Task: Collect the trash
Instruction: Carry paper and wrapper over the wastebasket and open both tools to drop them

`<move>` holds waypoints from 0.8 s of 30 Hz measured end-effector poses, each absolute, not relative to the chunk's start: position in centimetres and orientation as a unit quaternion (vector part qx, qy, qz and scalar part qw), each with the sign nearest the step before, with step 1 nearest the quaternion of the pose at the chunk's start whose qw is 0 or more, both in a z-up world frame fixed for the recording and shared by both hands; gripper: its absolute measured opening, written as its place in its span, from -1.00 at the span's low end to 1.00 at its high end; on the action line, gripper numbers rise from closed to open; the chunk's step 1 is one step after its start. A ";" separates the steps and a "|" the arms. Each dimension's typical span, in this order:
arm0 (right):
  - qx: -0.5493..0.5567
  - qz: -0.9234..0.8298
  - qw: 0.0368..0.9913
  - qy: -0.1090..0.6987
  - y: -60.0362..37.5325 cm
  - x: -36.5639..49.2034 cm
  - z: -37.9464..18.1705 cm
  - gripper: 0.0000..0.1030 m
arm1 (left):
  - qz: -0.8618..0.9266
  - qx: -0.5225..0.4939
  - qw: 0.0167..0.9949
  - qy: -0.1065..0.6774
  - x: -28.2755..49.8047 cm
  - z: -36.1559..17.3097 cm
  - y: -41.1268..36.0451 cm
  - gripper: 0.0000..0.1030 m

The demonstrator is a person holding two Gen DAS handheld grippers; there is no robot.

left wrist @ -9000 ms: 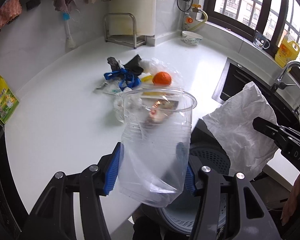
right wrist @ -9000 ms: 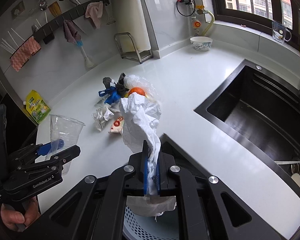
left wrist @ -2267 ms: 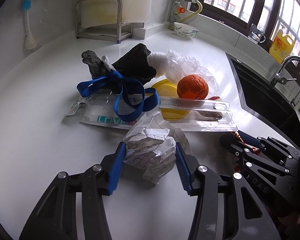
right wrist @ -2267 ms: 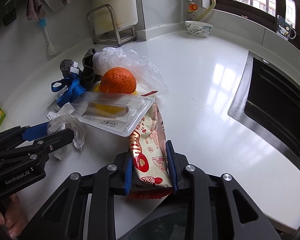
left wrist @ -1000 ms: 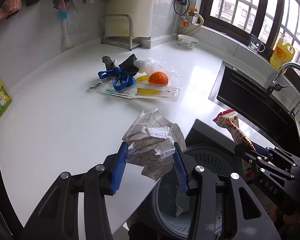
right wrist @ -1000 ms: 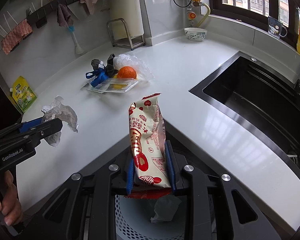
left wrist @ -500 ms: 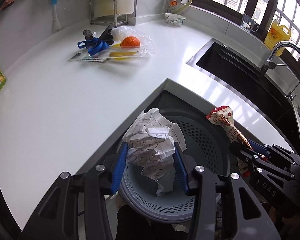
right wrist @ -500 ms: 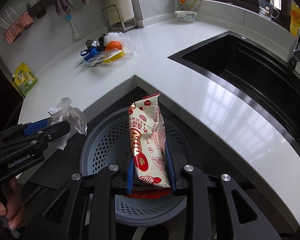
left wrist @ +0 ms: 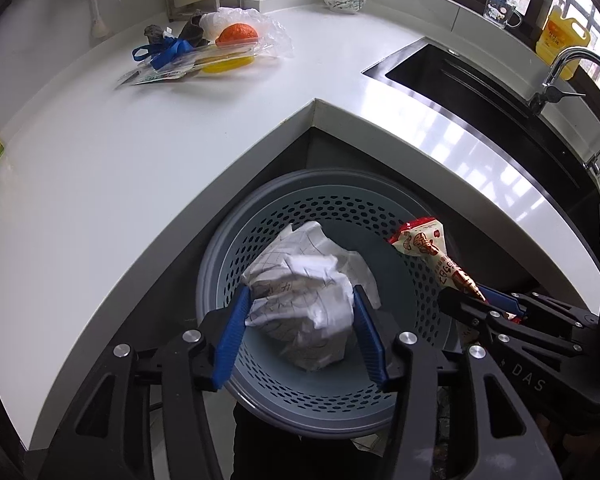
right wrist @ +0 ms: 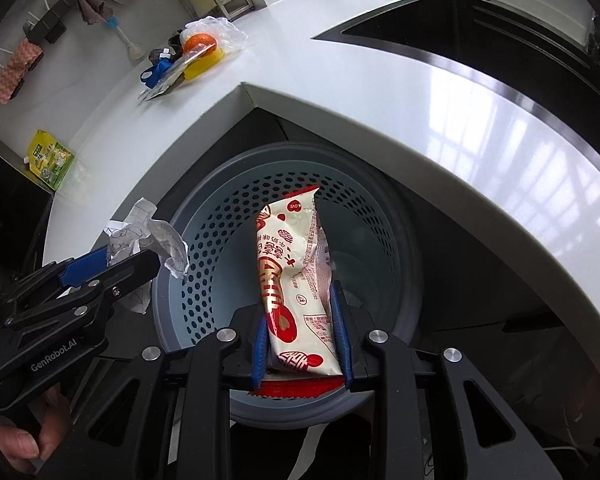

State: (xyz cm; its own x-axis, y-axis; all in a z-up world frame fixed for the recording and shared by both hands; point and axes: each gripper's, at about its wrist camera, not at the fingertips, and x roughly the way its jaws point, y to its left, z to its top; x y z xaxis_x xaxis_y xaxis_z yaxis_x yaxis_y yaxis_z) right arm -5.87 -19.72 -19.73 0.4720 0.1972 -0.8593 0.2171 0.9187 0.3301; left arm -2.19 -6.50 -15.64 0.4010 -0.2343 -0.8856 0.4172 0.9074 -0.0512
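Left wrist view: the left gripper (left wrist: 300,332) is hanging over the perforated grey bin (left wrist: 236,240) tucked under the inner corner of the white counter (left wrist: 100,184). The crumpled paper ball (left wrist: 308,284) is sitting between the blue pads; the jaws have just been widening, and whether the pads are still pressing on the paper cannot be told. Paper this light and springy is likely dropping slowly and may cling to a pad. Further trash, a pile with an orange (left wrist: 236,34) and a blue ribbon (left wrist: 168,48), is waiting near the counter's far edge.

Right wrist view: the right gripper (right wrist: 302,344) is pinching the red-and-white snack wrapper (right wrist: 294,276) by its lower end, above the bin's mouth. The wrapper is looking light, slick and floppy, so gripping across its flat width suits it. The left gripper is showing at the left edge with the paper, held by a hand (right wrist: 24,432).
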 end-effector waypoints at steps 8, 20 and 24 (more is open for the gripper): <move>0.198 -0.006 0.837 0.510 -20.3 -6.2 -19.3 0.01 | -0.172 0.077 0.840 0.509 -2.2 -15.1 -5.6 0.41; 0.193 0.003 0.843 0.502 -21.0 -6.9 -17.3 0.01 | -0.151 0.059 0.854 0.495 -2.4 -12.3 -4.6 0.47; 0.186 0.014 0.848 0.496 -20.8 -6.7 -16.2 0.01 | -0.144 0.052 0.864 0.480 -2.3 -10.6 -4.0 0.54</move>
